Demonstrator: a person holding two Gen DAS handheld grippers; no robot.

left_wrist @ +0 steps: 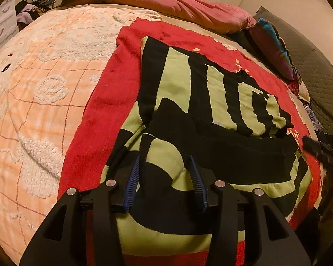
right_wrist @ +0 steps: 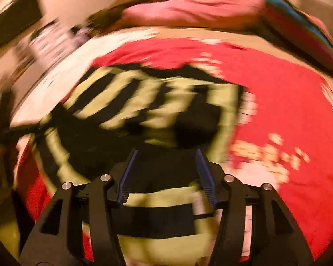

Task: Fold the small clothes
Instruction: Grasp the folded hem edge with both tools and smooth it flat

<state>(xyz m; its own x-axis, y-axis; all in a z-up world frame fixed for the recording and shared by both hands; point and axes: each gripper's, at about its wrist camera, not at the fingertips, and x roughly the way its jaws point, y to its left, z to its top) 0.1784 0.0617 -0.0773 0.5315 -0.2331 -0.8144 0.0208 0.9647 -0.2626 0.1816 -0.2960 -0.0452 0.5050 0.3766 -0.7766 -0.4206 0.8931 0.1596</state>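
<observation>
Green-and-black striped knit sweater (left_wrist: 222,102) on red towel (left_wrist: 113,102), bunched between spread left claw (left_wrist: 164,161); right claw (right_wrist: 166,155) spread above.

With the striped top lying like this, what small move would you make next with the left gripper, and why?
Probably lift the left gripper away: its jaws stand apart, pressing nothing, and the green-and-black striped knitted top already lies folded over itself on the red blanket.
</observation>
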